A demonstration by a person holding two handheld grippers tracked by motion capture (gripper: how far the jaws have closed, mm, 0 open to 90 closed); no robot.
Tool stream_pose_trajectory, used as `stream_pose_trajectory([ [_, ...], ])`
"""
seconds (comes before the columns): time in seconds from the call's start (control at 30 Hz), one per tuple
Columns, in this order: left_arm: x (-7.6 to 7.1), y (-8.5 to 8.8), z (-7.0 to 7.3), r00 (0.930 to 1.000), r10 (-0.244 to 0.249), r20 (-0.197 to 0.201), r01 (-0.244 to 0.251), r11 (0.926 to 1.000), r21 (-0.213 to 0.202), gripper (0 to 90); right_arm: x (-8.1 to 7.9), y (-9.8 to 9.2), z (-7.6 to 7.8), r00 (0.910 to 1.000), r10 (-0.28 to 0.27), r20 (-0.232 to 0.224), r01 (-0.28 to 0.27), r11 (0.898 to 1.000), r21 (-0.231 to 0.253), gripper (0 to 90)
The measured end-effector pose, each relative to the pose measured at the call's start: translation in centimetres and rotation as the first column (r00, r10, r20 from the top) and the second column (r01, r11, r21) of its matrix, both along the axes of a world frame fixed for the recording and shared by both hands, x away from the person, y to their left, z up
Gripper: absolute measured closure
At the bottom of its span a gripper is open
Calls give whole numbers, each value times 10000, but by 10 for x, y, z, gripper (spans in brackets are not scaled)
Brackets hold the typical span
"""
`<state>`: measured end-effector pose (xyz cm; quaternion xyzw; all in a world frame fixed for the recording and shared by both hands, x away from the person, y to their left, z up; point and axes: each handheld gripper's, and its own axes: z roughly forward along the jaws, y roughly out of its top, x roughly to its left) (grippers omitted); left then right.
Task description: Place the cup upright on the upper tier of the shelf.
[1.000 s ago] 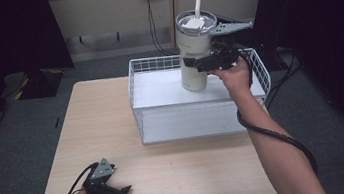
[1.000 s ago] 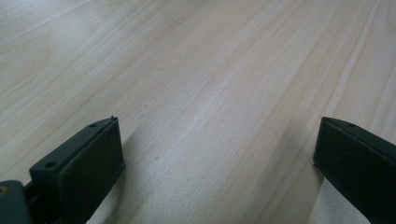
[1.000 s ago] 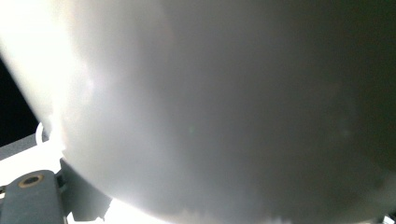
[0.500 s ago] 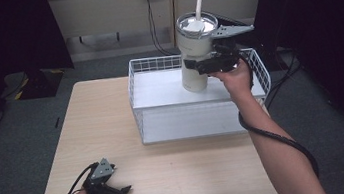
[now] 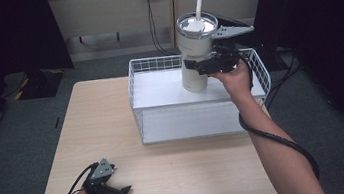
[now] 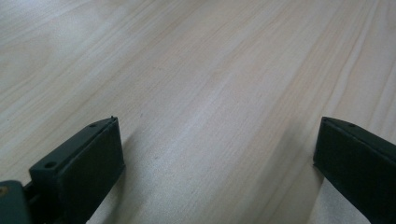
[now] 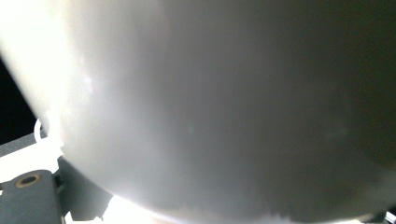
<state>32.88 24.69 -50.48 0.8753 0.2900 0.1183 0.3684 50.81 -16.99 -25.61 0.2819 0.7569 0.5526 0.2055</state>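
Right gripper [image 5: 206, 65] is clamped on the white tumbler [image 5: 196, 56] at mid-body, holding it upright over the far right part of the wire basket [image 5: 156, 68]; can't tell if the base is touching the basket's white floor or hanging just above it. Tumbler has a clear lid and a white straw [image 5: 198, 6] sticking up. Handling guess: rigid, smooth-walled, likely insulated so not light, and heavier and top-loaded if there's liquid in it (contents not visible). Slick curved wall means a pinch can slip or twist, so grip mid-body or lower where it narrows, keep it vertical, stay off lid and straw. The right gripper view is a close white wall, nothing else useful. Left gripper [image 5: 120, 189] rests on the wooden table [image 5: 112, 115] near the front left corner, jaws spread wide, nothing between them. No brand, label or text readable anywhere.
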Motion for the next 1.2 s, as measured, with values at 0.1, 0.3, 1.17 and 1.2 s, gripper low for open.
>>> stream_pose_trajectory([
  [0.1, 0, 0, 0, 10000, -1, -2, 1, 10000, -1, 9, 0, 0, -1, 10000, 23, 83, -23, 10000, -21, 93],
  [0.3, 0, 0, 0, 10000, 1, 7, -1, 10000, -4, 9, 0, -1, -3, 10000, 33, 17, -33, 10000, 50, 88],
  [1.17, -1, 1, 0, 10000, -2, 18, 2, 10000, 11, 10, -3, -5, -16, 9997, 37, -245, -37, 10000, -31, 86],
  [1.2, -2, 1, 0, 10000, 9, 24, -9, 10000, 8, 9, -3, -6, -17, 9997, 55, -244, -57, 10000, -51, 86],
])
